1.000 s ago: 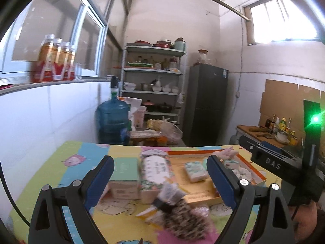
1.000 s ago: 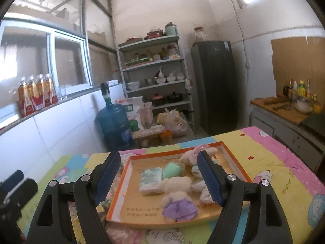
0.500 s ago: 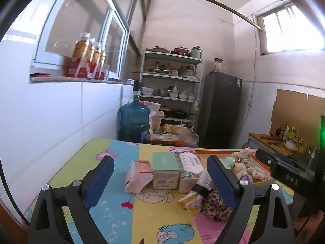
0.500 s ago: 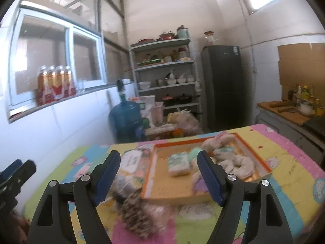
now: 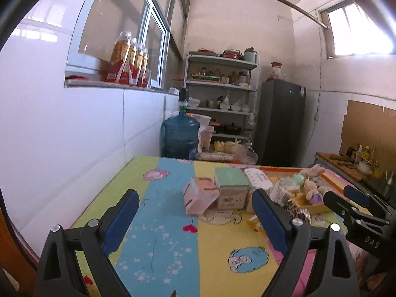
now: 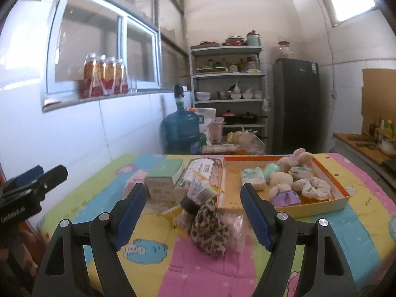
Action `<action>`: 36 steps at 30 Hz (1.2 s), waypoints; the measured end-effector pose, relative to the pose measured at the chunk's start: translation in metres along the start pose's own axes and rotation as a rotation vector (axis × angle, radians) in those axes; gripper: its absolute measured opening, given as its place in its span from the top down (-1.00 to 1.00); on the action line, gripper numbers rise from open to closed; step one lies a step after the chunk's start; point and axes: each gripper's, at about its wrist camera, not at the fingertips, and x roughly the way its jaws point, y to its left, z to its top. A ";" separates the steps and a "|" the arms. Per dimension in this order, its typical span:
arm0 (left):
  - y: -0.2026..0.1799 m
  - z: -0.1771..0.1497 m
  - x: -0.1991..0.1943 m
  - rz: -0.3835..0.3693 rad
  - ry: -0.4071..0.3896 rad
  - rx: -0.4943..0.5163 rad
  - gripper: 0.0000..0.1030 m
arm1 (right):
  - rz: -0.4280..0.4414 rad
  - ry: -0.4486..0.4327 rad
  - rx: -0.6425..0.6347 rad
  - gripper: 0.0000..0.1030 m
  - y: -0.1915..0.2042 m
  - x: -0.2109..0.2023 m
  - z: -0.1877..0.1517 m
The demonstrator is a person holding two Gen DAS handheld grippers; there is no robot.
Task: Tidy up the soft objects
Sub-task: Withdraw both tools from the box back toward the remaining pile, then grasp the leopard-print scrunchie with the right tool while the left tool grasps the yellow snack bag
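The worktop (image 6: 329, 242) wears a bright cartoon-print cover in yellow, blue, pink and green stripes, its left edge against a white tiled wall. On its far right part sits an orange-rimmed tray (image 6: 319, 204) holding several soft things: a plush bear in a purple skirt (image 6: 282, 185), a pink-eared plush rabbit (image 6: 295, 157) at the tray's far edge, a pale scrunchie (image 6: 314, 185), a small tissue pack (image 6: 252, 174) and a green round toy (image 6: 271, 169). Just left of the tray, toward the far middle of the worktop, stand a flowered tissue package (image 6: 203, 170), a green-topped box (image 6: 164, 177) and a pink packet (image 5: 199, 194), close together. Nearer the front edge, beside the tray's near left corner, lies a leopard-print pouch (image 6: 210, 225) in clear wrapping.

The right tool (image 6: 193, 212) hangs with its blue pads spread wide on either side of the pouch, not pressing it. The left tool (image 5: 195, 217) is likewise spread wide and empty above the blue and yellow stripes, with the pink packet beyond it.
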 end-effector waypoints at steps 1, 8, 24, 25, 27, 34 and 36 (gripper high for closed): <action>0.001 -0.002 0.001 -0.004 0.009 0.003 -0.80 | 0.008 0.002 0.000 -0.54 0.000 0.000 -0.002; -0.005 -0.014 0.011 -0.050 0.041 0.022 -0.80 | 0.024 0.046 0.002 -0.54 -0.006 0.010 -0.021; -0.046 -0.027 0.061 -0.185 0.139 0.058 -0.80 | 0.147 0.153 0.028 -0.54 -0.032 0.050 -0.036; -0.047 -0.027 0.063 -0.183 0.141 0.062 -0.80 | 0.146 0.165 0.020 -0.54 -0.031 0.056 -0.036; -0.046 -0.028 0.067 -0.181 0.149 0.066 -0.80 | 0.139 0.192 0.008 -0.54 -0.032 0.067 -0.038; -0.048 -0.031 0.083 -0.182 0.181 0.069 -0.80 | 0.187 0.266 0.044 0.55 -0.040 0.098 -0.041; -0.049 -0.031 0.087 -0.193 0.190 0.065 -0.80 | 0.162 0.301 0.028 0.55 -0.039 0.108 -0.043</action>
